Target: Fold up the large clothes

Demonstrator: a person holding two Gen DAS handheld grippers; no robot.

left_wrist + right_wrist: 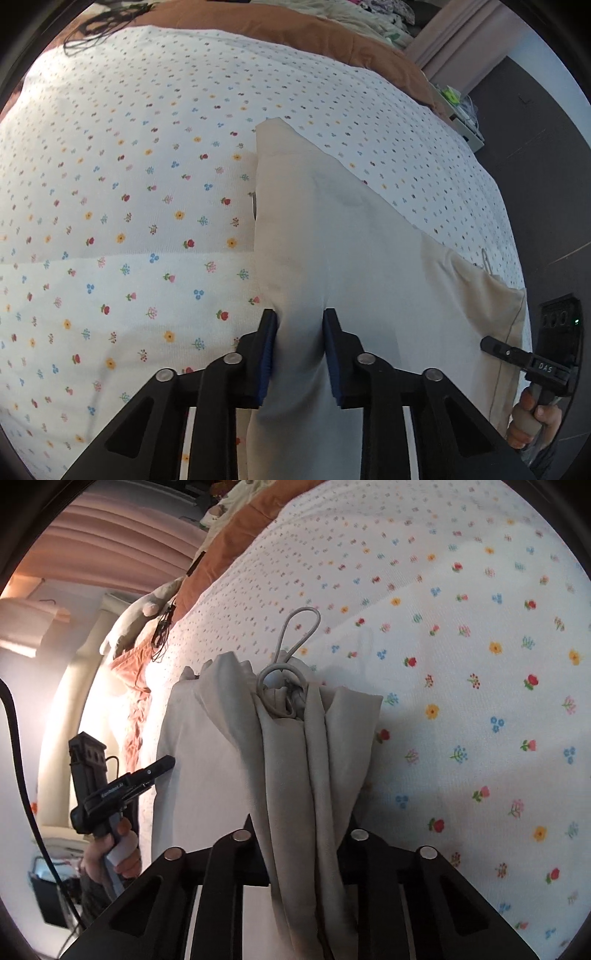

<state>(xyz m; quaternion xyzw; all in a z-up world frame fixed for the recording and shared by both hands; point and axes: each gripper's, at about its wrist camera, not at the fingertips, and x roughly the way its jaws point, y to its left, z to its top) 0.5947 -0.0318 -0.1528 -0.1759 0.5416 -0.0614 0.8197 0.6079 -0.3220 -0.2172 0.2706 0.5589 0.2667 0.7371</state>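
Note:
A beige garment (354, 251) lies stretched over the flowered bed sheet (129, 166). My left gripper (300, 317) is shut on a fold of it, and the cloth fills the gap between the blue pads. In the right wrist view, my right gripper (301, 823) is shut on the bunched end of the beige garment (291, 746). Its fingertips are hidden under the folds. A grey drawstring loop (297, 631) lies on the sheet beyond the bunch. Each gripper also shows in the other's view, with the right gripper (491, 345) at the garment's edge and the left gripper (162, 766) at its left edge.
A brown blanket (295, 26) and crumpled bedding lie at the head of the bed. Dark floor (535, 166) and a cluttered bedside shelf (463, 114) are beyond the bed's right edge. Pink curtains (110, 535) hang at the left. A person's hand (118, 853) holds the left gripper's handle.

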